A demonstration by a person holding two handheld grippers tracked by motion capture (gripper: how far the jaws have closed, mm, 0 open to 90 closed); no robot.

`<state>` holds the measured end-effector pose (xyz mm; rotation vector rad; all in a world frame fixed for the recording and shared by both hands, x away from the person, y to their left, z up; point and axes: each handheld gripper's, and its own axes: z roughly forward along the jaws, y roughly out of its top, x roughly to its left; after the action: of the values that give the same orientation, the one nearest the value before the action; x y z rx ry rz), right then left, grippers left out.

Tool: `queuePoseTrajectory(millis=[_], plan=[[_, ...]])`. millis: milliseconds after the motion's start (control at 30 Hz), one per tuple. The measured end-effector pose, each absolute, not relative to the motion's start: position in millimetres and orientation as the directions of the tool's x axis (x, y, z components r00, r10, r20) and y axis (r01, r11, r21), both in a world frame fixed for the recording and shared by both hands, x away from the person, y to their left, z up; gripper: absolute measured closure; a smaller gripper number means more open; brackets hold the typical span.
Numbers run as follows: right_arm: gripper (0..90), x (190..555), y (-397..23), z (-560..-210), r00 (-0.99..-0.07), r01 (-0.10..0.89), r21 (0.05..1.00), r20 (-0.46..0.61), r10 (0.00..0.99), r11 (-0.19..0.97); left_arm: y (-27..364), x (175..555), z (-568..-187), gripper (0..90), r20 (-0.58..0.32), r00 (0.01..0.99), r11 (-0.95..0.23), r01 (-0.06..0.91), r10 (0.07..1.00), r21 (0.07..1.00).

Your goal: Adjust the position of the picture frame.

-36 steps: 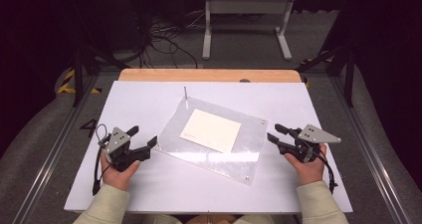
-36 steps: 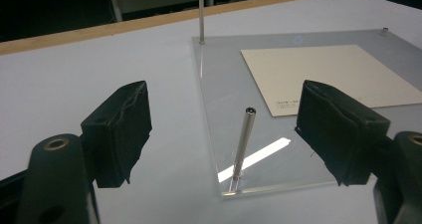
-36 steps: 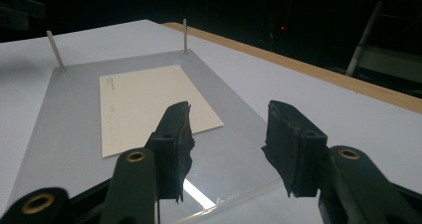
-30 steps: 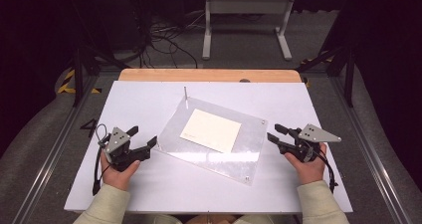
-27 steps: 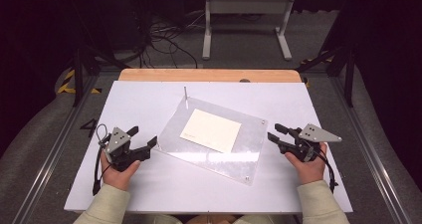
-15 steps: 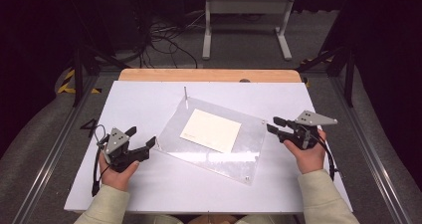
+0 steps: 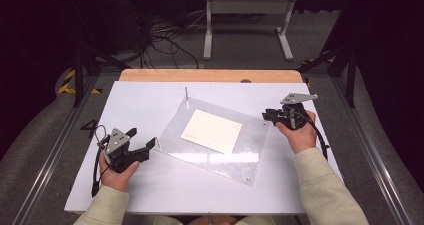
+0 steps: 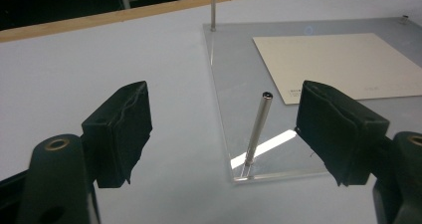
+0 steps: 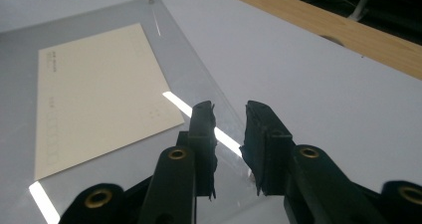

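High view: a clear acrylic plate is laid askew at the middle of the desk, a cream card resting on it. The right gripper is held at the plate's far right corner, its jaws just narrowed, nothing clamped between them. The left gripper is spread wide, and a short upright pin at the near left corner is framed, untouched.

Faint printing is showing on the cream card under the clear sheet, too small to read.
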<state>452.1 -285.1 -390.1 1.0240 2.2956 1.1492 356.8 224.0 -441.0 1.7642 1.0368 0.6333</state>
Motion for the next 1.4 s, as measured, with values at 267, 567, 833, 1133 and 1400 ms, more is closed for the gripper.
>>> queuePoseTrajectory(millis=[267, 567, 833, 1133, 1400], plan=[[72.8, 474.6, -286.1, -414.1, -0.629, 0.527, 0.731, -0.006, 0.777, 0.433, 225.3, 357.5, -441.4, 22.2, -0.032, 0.502, -0.182, 0.372, 0.864, 0.91], [77.6, 483.3, -284.2, -430.7, -0.628, 0.573, 0.666, -0.017, 0.778, 0.477, 226.1, 357.7, -441.7, 22.3, -0.032, 0.5, -0.184, 0.377, 0.865, 0.908], [82.8, 484.5, -283.4, -434.4, -0.645, 0.568, 0.651, -0.029, 0.764, 0.504, 226.1, 358.3, -442.3, 22.4, -0.037, 0.501, -0.183, 0.381, 0.864, 0.906], [82.8, 465.0, -277.4, -431.6, -0.738, 0.521, 0.616, -0.023, 0.674, 0.591, 227.1, 358.1, -441.8, 22.5, -0.036, 0.493, -0.18, 0.383, 0.869, 0.906], [82.8, 437.2, -260.5, -429.7, -0.827, 0.442, 0.58, -0.031, 0.562, 0.684, 236.6, 356.9, -440.0, 22.7, -0.046, 0.447, -0.153, 0.398, 0.893, 0.905]])
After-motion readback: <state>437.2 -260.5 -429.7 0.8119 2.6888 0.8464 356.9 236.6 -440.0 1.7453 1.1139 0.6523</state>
